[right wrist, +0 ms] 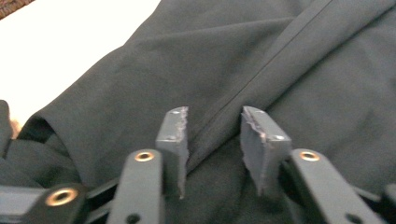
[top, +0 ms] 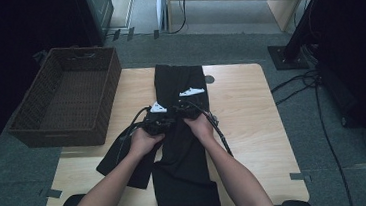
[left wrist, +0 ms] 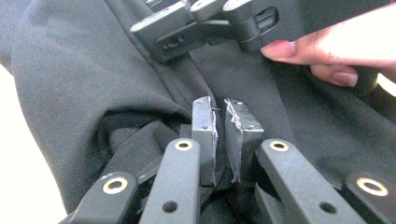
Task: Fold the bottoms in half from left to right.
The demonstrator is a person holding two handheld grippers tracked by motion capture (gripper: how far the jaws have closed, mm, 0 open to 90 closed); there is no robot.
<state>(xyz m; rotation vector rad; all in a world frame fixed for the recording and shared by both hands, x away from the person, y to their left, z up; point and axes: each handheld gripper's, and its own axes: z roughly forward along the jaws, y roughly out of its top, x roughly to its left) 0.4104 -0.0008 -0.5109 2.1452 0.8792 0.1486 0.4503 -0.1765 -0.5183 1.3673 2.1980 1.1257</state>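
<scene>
- The black trousers (top: 183, 128) lie lengthwise down the middle of the wooden table (top: 253, 127), one leg folded over and spilling toward the left edge.
- Both hands meet over the garment's middle; the step looks like folding, with the grips just let go.
- The left gripper (left wrist: 223, 122) stands narrow, a slim gap between its pads over a fold of cloth, nothing pinched.
- The right gripper (right wrist: 214, 133) is moderately open above a seam, touching no cloth.
- A brown wicker basket (top: 70, 98) sits at the table's left corner, well apart.
- Next, I judge, each gripper must pick a fresh edge to fold again, taking every layer.
</scene>
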